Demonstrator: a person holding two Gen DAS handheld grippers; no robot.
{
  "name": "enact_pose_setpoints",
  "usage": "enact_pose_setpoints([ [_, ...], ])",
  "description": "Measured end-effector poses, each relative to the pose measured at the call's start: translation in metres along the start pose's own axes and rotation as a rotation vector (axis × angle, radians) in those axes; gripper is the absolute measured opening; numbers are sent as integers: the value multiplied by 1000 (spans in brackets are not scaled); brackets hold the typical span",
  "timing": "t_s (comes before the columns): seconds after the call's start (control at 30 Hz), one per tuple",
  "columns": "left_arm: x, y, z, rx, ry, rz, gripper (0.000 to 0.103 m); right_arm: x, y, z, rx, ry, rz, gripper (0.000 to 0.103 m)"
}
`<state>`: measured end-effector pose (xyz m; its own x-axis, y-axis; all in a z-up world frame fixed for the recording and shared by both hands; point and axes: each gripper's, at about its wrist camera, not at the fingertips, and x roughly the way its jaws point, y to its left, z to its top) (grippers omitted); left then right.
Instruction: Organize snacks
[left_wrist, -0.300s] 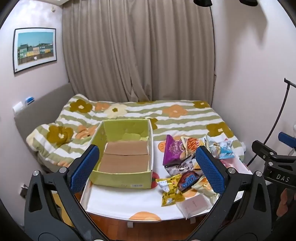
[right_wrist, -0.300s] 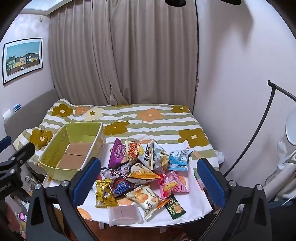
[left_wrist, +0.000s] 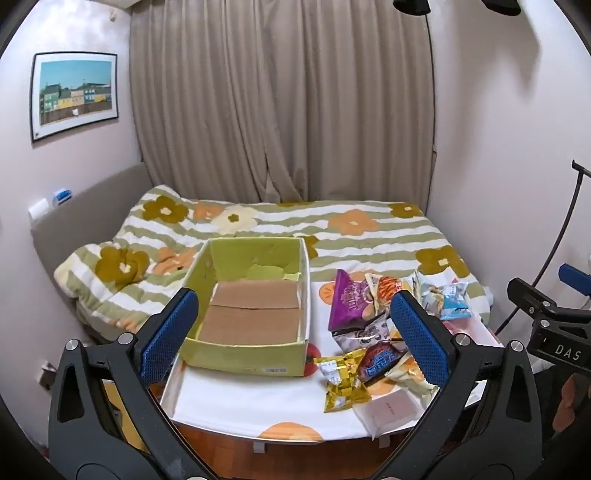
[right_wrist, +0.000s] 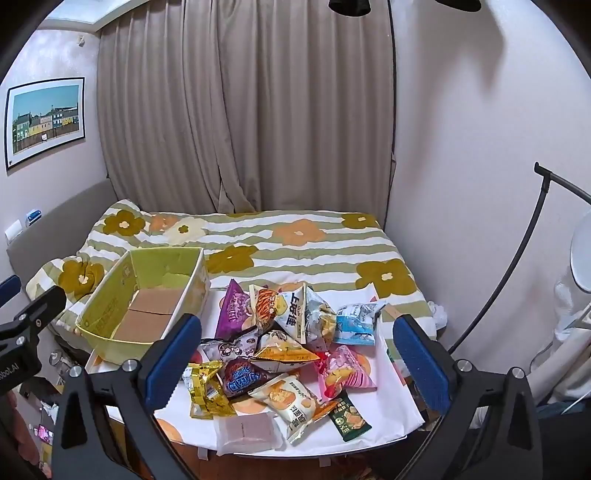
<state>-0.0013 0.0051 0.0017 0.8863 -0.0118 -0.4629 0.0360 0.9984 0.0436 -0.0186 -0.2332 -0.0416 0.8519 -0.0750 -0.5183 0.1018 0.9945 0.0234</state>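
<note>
Snacks: heaped on white bench, just right of box; none inside yet.
Handling: probably light, crinkly, slippery film; puffed bags crush easily.
Hold: best at a sealed edge, not the belly.
Left claw: wide, nothing held.
Right claw: wide, nothing held, above heap.
Surface: bench at foot of flowered bed.
Room: curtain behind, picture on wall.

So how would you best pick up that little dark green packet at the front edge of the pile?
Probably by the green packet's free near end, coming from above and the front with the open right gripper. It lies flat, its far end tucked beside the cream cracker bag.
</note>
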Motion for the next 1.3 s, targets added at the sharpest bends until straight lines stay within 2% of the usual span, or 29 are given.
enact_pose_setpoints([
  [1.3,-2,-2,-4,-7,32,-17,103,0,1,-8,-1,6,-14,103],
])
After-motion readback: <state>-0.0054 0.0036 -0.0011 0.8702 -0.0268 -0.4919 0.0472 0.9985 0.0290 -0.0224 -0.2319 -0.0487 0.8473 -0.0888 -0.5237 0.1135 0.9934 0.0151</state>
